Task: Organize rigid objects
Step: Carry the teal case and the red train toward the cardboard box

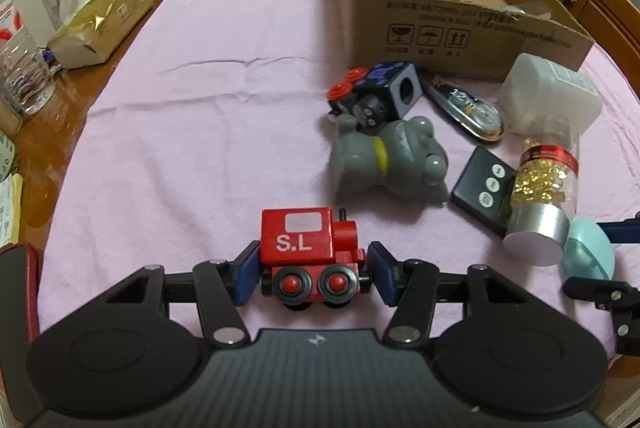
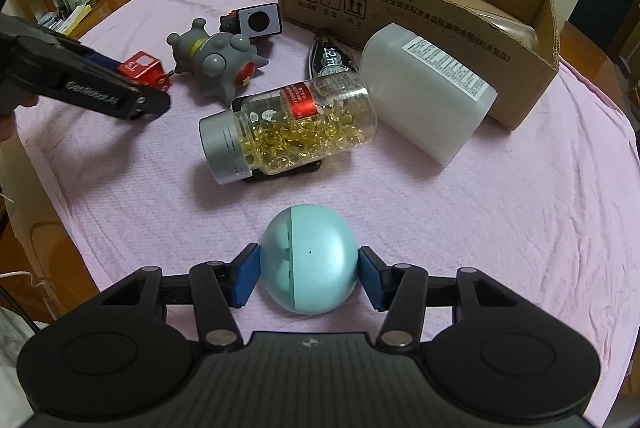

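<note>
Blue pads on my left gripper sit either side of the red toy train marked "S.L"; the left pad looks pressed to its cab, the right one close against its wheels, though I cannot be sure that side bears fully. My right gripper is clamped on the pale blue egg-shaped case, both pads flat against its sides. Both things rest low on the pink cloth, neither clearly lifted.

I judge this the grasp step for two pieces at once. Next comes a lift and a carry to the open cardboard box at the far side, which calls for clearing its front wall and for a firm hold on the smooth, rounded case.

Beyond the fingers lie a capsule bottle on its side across a black remote, a white plastic container, a grey rubber toy, a dark toy wagon and a flat black gadget. Under the cloth is a wooden table with jars and a gold packet at its edge.
</note>
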